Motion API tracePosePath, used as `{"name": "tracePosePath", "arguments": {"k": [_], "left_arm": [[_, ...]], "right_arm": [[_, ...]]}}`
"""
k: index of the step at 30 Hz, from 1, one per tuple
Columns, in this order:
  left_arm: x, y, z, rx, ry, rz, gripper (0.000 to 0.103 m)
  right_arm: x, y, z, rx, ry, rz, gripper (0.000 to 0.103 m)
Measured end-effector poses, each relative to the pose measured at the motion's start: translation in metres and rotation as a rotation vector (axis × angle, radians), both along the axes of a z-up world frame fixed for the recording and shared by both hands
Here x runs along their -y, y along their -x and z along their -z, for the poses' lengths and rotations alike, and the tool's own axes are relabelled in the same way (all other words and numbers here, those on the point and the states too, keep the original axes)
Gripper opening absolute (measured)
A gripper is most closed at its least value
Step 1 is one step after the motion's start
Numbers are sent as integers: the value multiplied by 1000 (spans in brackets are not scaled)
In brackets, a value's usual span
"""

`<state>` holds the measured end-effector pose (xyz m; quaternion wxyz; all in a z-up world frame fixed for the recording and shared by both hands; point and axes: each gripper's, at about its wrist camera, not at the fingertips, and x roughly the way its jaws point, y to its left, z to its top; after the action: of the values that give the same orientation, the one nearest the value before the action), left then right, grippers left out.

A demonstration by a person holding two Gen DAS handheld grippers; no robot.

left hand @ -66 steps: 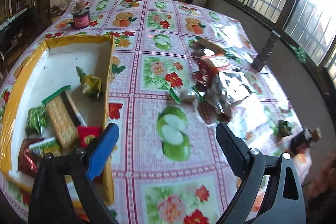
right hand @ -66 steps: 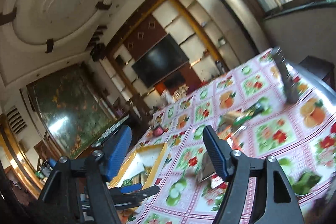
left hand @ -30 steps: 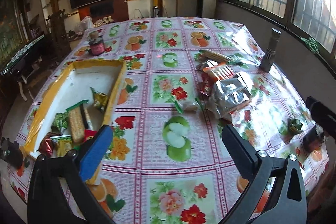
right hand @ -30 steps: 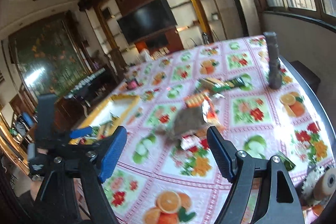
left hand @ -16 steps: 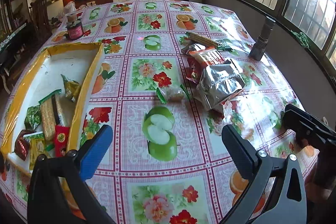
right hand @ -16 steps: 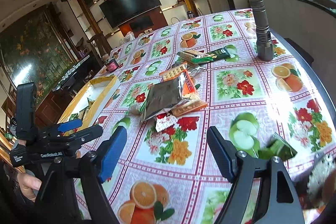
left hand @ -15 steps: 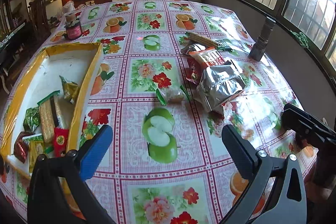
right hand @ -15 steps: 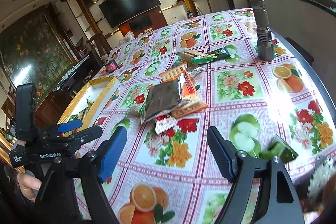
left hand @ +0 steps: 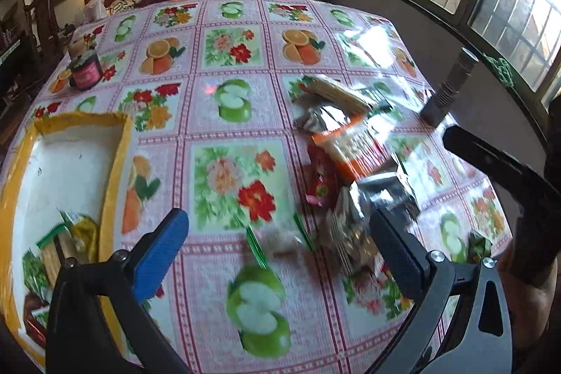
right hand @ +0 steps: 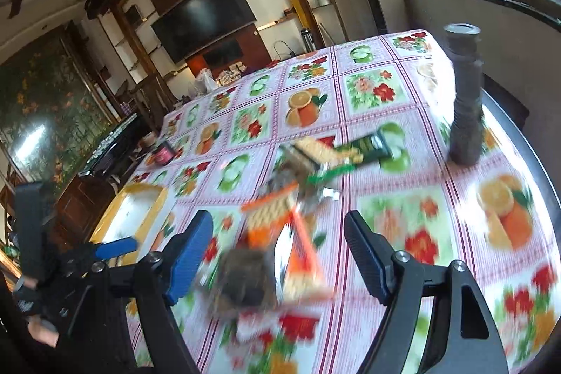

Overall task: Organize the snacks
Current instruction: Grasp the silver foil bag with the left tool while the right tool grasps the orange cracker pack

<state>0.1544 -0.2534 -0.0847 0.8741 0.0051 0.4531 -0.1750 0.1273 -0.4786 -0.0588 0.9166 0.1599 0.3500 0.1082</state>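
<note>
A pile of snacks lies mid-table: an orange cracker pack [left hand: 350, 146], a red packet [left hand: 320, 177], a crumpled silver foil bag [left hand: 350, 233] and a small clear packet with green ends [left hand: 277, 240]. My left gripper [left hand: 277, 251] hovers open over the clear packet, touching nothing. My right gripper [right hand: 278, 255] hangs over the foil bag [right hand: 245, 279] and the cracker pack [right hand: 280, 226]. Its jaws are closing, and the pads press on nothing. The yellow box [left hand: 112, 170] at the left holds several snacks.
A dark flashlight [right hand: 463, 100] stands upright near the table's right edge. A red jar [left hand: 84, 69] sits at the far left. More green wrapped packs [right hand: 371, 142] lie behind the pile. From the right of the left wrist view a black finger [left hand: 491, 163] of the other gripper reaches in.
Both grippers have moved forward and dipped toward the snack pile, which now looms larger. The right gripper's jaws stand a little narrower than before.
</note>
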Motion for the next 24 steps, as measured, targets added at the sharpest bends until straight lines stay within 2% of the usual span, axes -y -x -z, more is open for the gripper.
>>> {"name": "tracePosePath", "arguments": {"k": [5,8,10,12,15,16,19,21,24], "left_arm": [[-7,-6,9,-29,22,-8,102],[-14,-3,15,-52,31,-17,102],[-24,-1,14,-52,42,-28,103],[-37,0,13,-49,53,-56,103],[-51,-2,14,-67,74,-92,103],[-54,-2,14,-68,76,-94,103],[-55,1,15,-69,65,-82,103],[-56,9,13,-63,68,-62,103],[-57,26,8,-43,79,-2,103]], "right_arm": [[-5,-70,23,-102,27,-35,68],[-4,-82,38,-176,-46,-62,58],[-10,-67,42,-178,-36,-87,58],[-16,-50,48,-183,-106,-132,58],[-44,-17,43,-170,-128,-274,58],[-49,-4,36,-137,-160,-315,54],[-37,19,23,-104,-79,-196,58],[-25,28,22,-100,-105,-186,58],[-16,52,18,-92,-65,-185,58]]}}
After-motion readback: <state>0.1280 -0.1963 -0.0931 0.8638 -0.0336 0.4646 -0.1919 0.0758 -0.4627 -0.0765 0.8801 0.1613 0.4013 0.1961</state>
